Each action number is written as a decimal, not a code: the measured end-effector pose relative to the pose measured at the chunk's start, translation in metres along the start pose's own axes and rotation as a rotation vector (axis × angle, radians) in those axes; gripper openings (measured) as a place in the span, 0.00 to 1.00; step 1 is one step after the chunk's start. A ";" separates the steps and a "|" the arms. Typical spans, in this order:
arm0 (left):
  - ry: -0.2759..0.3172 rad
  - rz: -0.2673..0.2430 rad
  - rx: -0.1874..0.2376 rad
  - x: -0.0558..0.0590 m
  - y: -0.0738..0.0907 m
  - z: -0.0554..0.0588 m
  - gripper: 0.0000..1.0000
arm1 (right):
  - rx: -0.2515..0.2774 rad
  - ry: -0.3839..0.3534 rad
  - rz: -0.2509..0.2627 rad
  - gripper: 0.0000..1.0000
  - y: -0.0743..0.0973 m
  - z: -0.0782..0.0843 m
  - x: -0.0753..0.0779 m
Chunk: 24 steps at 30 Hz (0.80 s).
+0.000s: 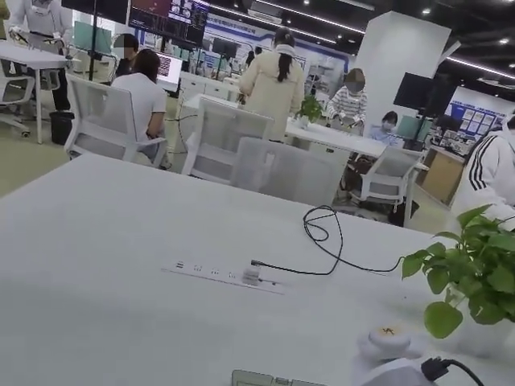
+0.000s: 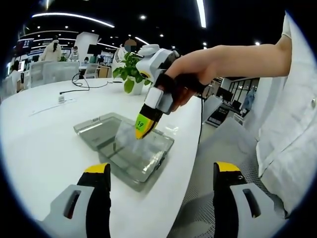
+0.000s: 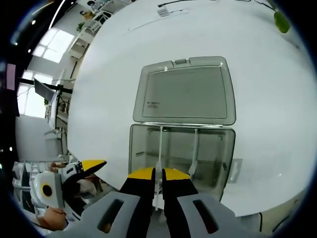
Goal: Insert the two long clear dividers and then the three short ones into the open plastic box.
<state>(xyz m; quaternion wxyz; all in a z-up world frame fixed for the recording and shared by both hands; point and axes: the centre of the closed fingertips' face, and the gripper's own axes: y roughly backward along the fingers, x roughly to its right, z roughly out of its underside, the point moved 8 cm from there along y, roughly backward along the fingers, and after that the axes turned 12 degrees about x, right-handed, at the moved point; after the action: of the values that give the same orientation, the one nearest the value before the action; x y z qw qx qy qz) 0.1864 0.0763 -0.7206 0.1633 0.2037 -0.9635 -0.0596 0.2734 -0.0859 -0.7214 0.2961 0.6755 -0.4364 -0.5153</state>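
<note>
White table [image 2: 39, 148] runs off into a busy office. Nearest, the left gripper [image 2: 161, 168] hangs past the table's edge, jaws spread wide, holding nothing. Just beyond lies the open box [image 3: 132, 148], its lid [image 3: 183, 91] flat behind it. The right gripper [image 3: 157, 172] pinches a clear divider [image 3: 160, 146] that stands upright and reaches down into the box. Farther off stands a plant [image 2: 130, 74].

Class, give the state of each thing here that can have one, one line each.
Box: open.
Lid: laid back flat.
Divider: upright in the box, gripped.
Second divider: standing in the box, free.
Right gripper: shut on the divider.
Left gripper: open, empty.
Cable: seemingly plugged into the socket strip.
</note>
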 end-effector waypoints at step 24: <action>0.016 -0.001 -0.005 0.000 -0.002 0.003 0.86 | 0.002 0.047 0.013 0.07 -0.006 0.001 0.002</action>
<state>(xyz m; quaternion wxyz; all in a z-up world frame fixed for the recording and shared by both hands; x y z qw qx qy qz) 0.1862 0.0749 -0.7242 0.1716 0.2043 -0.9619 -0.0605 0.2744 -0.0853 -0.7278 0.3089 0.6848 -0.4343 -0.4970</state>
